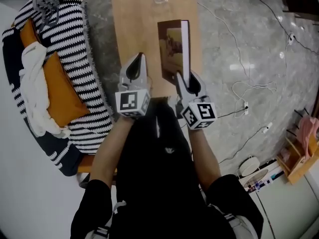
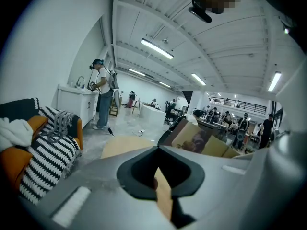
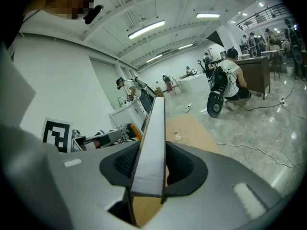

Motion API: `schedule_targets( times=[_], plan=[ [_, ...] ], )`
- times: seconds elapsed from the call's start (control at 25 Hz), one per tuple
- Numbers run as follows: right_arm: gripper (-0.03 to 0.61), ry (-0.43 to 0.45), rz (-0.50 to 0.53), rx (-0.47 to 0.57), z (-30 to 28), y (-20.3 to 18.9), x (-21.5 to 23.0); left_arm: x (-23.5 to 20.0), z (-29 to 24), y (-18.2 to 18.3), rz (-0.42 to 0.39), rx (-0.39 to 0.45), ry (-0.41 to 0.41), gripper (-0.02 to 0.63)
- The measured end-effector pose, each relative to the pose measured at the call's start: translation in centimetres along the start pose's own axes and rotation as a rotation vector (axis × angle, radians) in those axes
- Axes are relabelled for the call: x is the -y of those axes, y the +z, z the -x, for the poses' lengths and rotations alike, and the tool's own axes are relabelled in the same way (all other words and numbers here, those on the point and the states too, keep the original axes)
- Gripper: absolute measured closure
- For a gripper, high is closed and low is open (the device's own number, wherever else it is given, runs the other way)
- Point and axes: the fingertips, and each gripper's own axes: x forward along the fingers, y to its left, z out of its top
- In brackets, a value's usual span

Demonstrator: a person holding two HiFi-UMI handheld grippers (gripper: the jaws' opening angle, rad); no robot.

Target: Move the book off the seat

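Book upright over table, right gripper fingers clamped on its edge (left gripper fingers together)

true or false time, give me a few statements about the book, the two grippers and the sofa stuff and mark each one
1. The right gripper is clamped on the book. True.
2. The left gripper grips the book too. False: it holds nothing, its jaws together, apart from the book.
3. A black-and-white striped throw lies beside an orange cushion at the left. True.
4. The book lies flat on the striped throw. False: it is held on edge over the wooden table.
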Motion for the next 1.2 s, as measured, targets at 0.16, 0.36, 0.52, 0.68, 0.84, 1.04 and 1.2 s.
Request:
schedule_targets(
  times=[0.16, 0.36, 0.52, 0.68, 0.84, 1.04, 1.2],
  plan=[
    [0.422, -0.005, -0.012, -0.024, -2.5, -2.3, 1.0, -1.8, -1.3, -3.1, 0.018, -0.038, 0.021, 0.609],
    [0.422, -0.031, -0.023, -0.055, -4.6, -5.2, 2.2, -3.2, -2.5, -5.9, 0.064, -0.054, 0.031, 0.609],
    [0.422, -0.056, -0.037, -0.063, -5.8, -6.6, 3.3, -4.2, -3.4, -7.6, 0.084, -0.069, 0.034, 0.609],
    [0.422, -0.07, -0.04, -0.07, -7.2, -8.3, 3.9, -5.2, -4.0, -8.4, 0.083, -0.068, 0.035, 0.609],
    [0.422, -0.073, -0.035, -0.092, -8.4, -10.0, 4.2, -5.5, -4.0, -9.2, 0.078, -0.085, 0.017, 0.609],
    [0.422, -0.076, -0.029, -0.111, -9.8, -11.9, 4.4, -5.7, -4.3, -11.5, 0.072, -0.122, -0.016, 0.609],
    [0.421, -0.087, -0.039, -0.126, -10.7, -13.4, 5.3, -5.9, -4.5, -13.2, 0.068, -0.141, -0.021, 0.609]
  ],
)
